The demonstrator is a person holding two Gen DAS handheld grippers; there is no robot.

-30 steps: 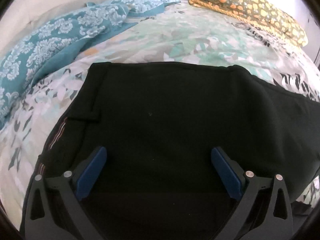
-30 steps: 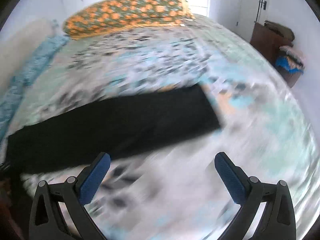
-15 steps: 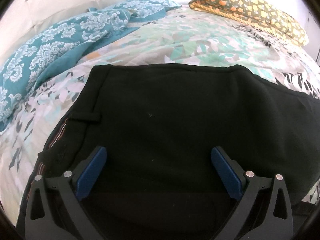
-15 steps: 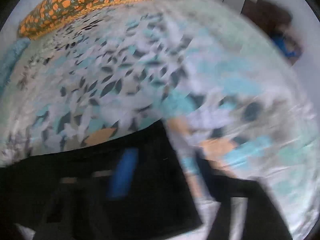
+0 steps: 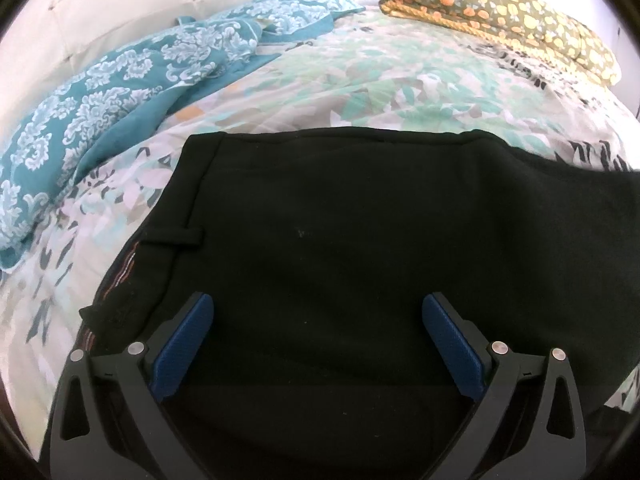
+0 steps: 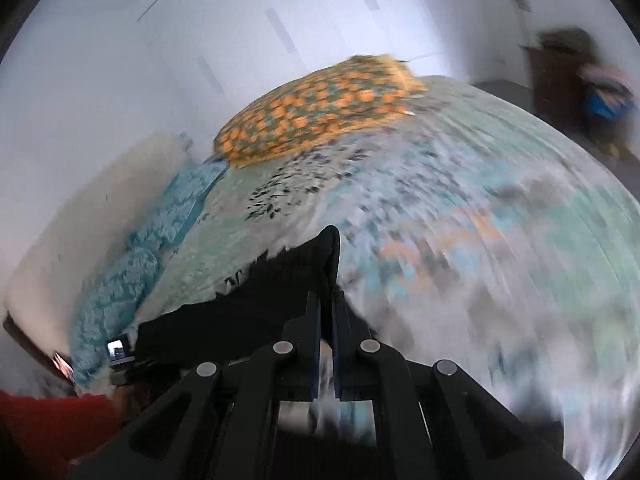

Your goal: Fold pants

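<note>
Black pants (image 5: 340, 248) lie flat on a floral bedspread (image 5: 380, 88), waistband at the left with a belt loop. My left gripper (image 5: 318, 332) is open and hovers just above the waist end, blue pads (image 5: 182, 344) wide apart. In the blurred right wrist view my right gripper (image 6: 327, 300) is shut on the leg end of the pants (image 6: 280, 280) and holds it lifted off the bed, the cloth trailing down to the left.
A teal patterned blanket (image 5: 100, 92) lies bunched at the left. An orange-spotted pillow (image 5: 500, 12) sits at the far end, also in the right wrist view (image 6: 320, 104). A dark cabinet (image 6: 560, 68) stands by the far wall. A red sleeve (image 6: 48, 424) shows at lower left.
My right gripper moved down to the leg end, closed on it and lifted it. My left gripper stayed open over the waist, almost still.
</note>
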